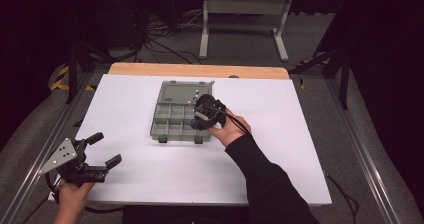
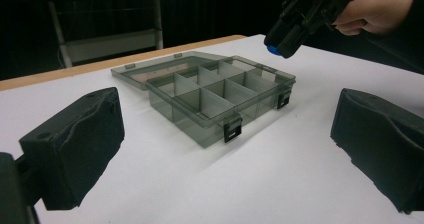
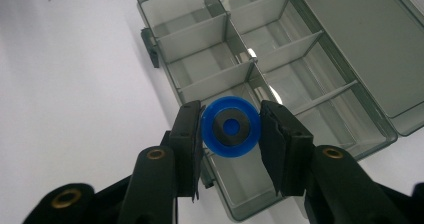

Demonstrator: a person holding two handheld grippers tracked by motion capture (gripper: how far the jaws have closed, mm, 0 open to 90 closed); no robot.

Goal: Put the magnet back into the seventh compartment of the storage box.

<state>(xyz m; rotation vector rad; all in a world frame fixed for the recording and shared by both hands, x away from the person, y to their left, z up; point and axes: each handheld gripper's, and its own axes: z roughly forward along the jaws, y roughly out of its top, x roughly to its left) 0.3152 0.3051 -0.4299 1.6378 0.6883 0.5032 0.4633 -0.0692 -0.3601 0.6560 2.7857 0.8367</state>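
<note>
A grey see-through compartment box (image 1: 175, 121) lies open on the white table, its lid (image 1: 182, 92) folded back flat. My right gripper (image 1: 201, 118) hovers over the box's right end, shut on a blue round disc with a dark ring in its middle (image 3: 231, 127). In the right gripper view the disc hangs above a compartment near the box's front wall (image 3: 240, 216). The disc's blue edge (image 2: 272, 49) peeks out below that gripper in the left gripper view. My left gripper (image 1: 102, 149) rests near the table's front left corner, open, nothing between its pads (image 2: 77, 144).
The box's two black latches (image 2: 233, 130) face the front. White table surface (image 1: 280, 149) stretches right of the box and in front of it. A wooden strip (image 1: 200, 70) runs along the far edge. Cables and a white frame (image 1: 245, 6) lie on the floor beyond.
</note>
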